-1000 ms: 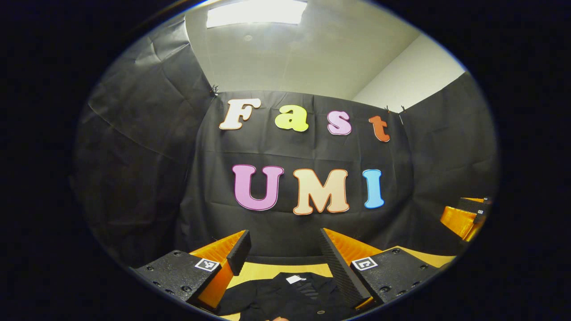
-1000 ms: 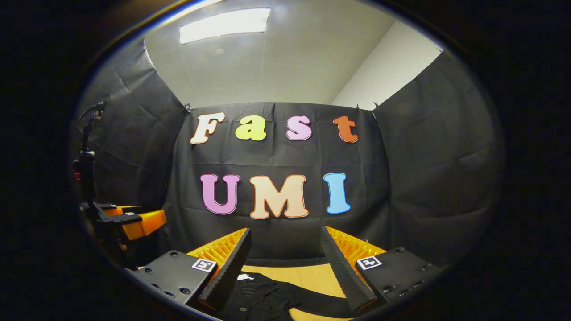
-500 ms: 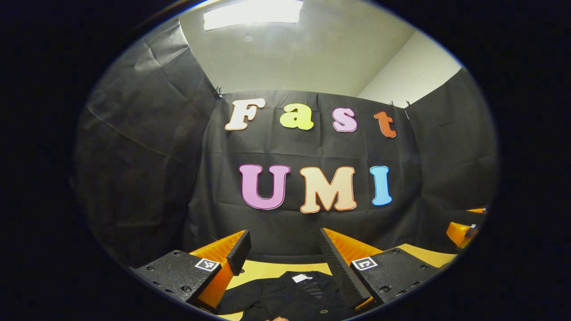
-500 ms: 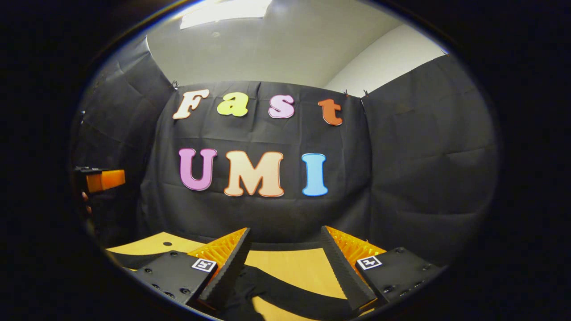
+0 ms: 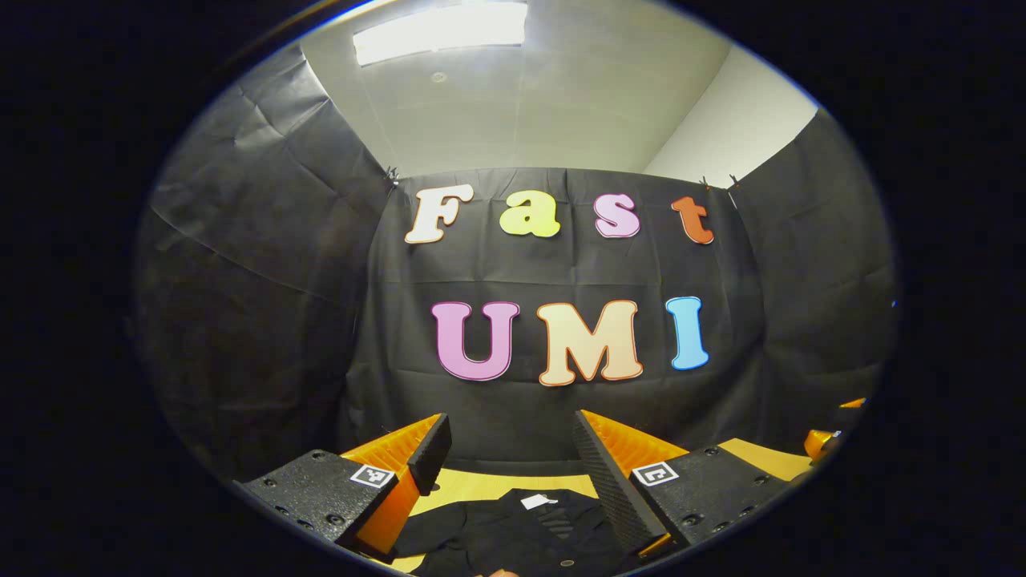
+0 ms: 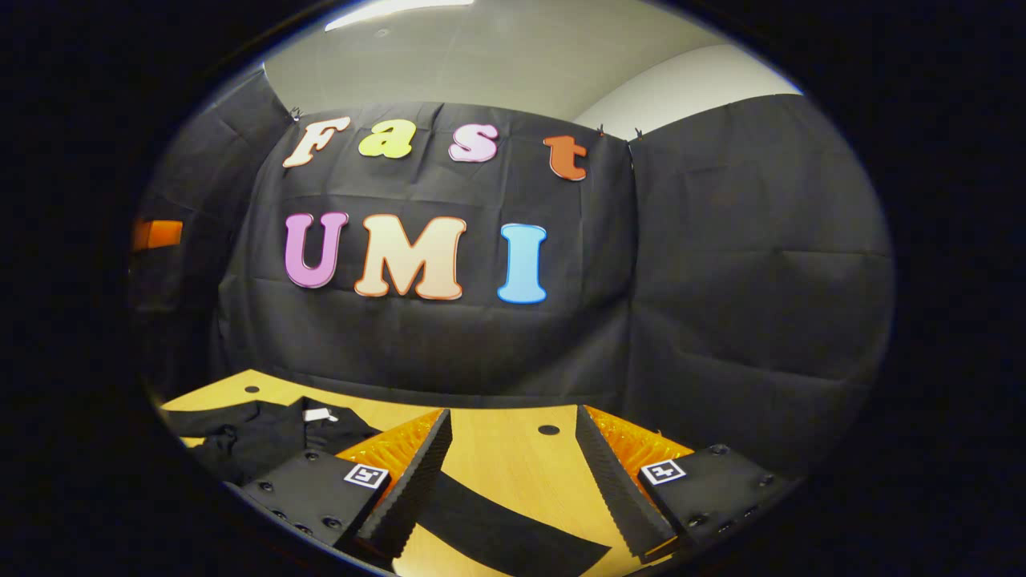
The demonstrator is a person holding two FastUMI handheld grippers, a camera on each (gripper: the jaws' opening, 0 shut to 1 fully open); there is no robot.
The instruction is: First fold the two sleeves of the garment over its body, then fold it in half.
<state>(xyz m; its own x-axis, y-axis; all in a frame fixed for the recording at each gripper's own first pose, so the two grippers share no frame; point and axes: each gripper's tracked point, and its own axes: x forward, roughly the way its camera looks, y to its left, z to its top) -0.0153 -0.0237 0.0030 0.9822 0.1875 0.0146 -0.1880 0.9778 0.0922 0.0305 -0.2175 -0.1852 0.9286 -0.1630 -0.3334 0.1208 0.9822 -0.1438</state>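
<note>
One black garment (image 5: 521, 533) lies on one worktop (image 6: 513, 453). Left gripper (image 5: 511, 449) and right gripper (image 6: 513, 449) both stand wide, holding nothing; one sleeve (image 6: 513, 533) lies between the right gripper's fingers.

Garment (image 5: 513, 529) black, small white tag (image 5: 535, 502) at collar; sleeve (image 6: 513, 535) black on yellow-tan table (image 6: 513, 449). Both grippers: left gripper (image 5: 513, 449) and right gripper (image 6: 513, 449) have orange fingers, black ribbed pads, black-and-white square markers.
</note>
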